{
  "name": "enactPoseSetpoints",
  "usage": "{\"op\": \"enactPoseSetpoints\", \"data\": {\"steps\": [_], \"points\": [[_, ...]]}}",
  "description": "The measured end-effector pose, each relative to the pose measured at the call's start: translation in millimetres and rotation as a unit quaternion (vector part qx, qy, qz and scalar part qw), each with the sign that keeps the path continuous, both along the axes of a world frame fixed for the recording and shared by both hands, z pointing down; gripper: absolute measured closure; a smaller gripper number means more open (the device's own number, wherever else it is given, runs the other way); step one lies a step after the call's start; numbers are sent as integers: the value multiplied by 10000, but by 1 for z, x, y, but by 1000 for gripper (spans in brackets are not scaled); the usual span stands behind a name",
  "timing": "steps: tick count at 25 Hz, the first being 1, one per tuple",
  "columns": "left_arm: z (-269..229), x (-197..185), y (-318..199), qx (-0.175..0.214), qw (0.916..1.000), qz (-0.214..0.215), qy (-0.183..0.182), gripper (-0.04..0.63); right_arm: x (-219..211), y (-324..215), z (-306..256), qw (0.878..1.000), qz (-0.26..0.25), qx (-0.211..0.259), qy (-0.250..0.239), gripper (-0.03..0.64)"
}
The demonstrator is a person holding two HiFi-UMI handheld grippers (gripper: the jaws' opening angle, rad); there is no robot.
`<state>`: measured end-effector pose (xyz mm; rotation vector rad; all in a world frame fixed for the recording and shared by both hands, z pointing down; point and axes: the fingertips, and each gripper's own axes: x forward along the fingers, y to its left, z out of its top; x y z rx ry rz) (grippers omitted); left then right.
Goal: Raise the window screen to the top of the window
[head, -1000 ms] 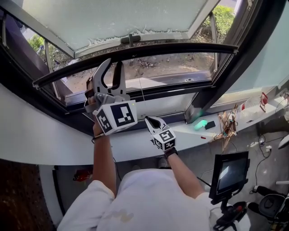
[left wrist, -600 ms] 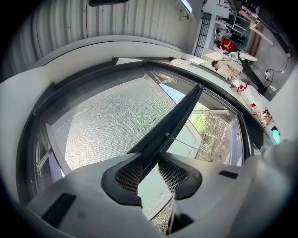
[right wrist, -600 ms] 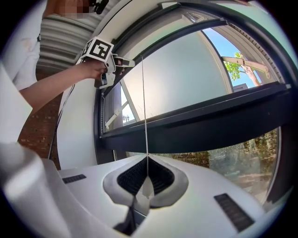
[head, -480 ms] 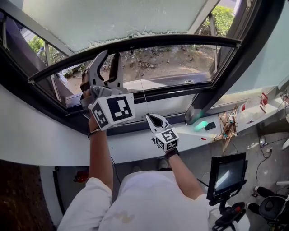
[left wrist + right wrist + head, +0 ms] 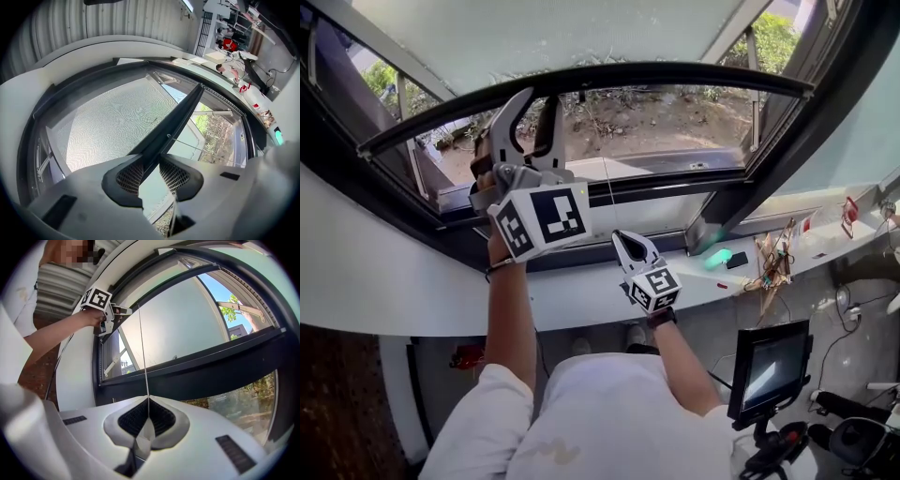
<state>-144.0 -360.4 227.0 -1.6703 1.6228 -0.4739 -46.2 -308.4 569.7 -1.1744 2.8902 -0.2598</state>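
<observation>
The window screen (image 5: 544,33) is grey mesh with a black bottom bar (image 5: 675,75) that arcs across the open window. My left gripper (image 5: 536,101) reaches up and is shut on that bar. In the left gripper view the bar (image 5: 183,112) runs between the pads, with the mesh (image 5: 112,122) to its left. A thin white pull cord (image 5: 607,197) hangs from the bar down to my right gripper (image 5: 623,242), which is shut on it just above the sill. In the right gripper view the cord (image 5: 142,348) runs straight into the closed jaws (image 5: 149,420).
A white sill (image 5: 581,291) runs below the dark window frame (image 5: 787,131). On the sill at the right lie a green object (image 5: 717,260), a dark phone (image 5: 737,258) and a tangle of sticks (image 5: 773,258). A monitor (image 5: 769,366) stands at lower right.
The screen's bottom bar has gone up with my left gripper on it, so more of the open window shows below. My right gripper has risen a little with the cord.
</observation>
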Motion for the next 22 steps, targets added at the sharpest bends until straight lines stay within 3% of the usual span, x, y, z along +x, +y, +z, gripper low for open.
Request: {"op": "enactPoseSetpoints", "data": {"steps": [22], "points": [[-22, -1, 1, 279, 9995, -112, 20, 508, -15, 10, -22, 9998, -130, -59, -146, 615]]}}
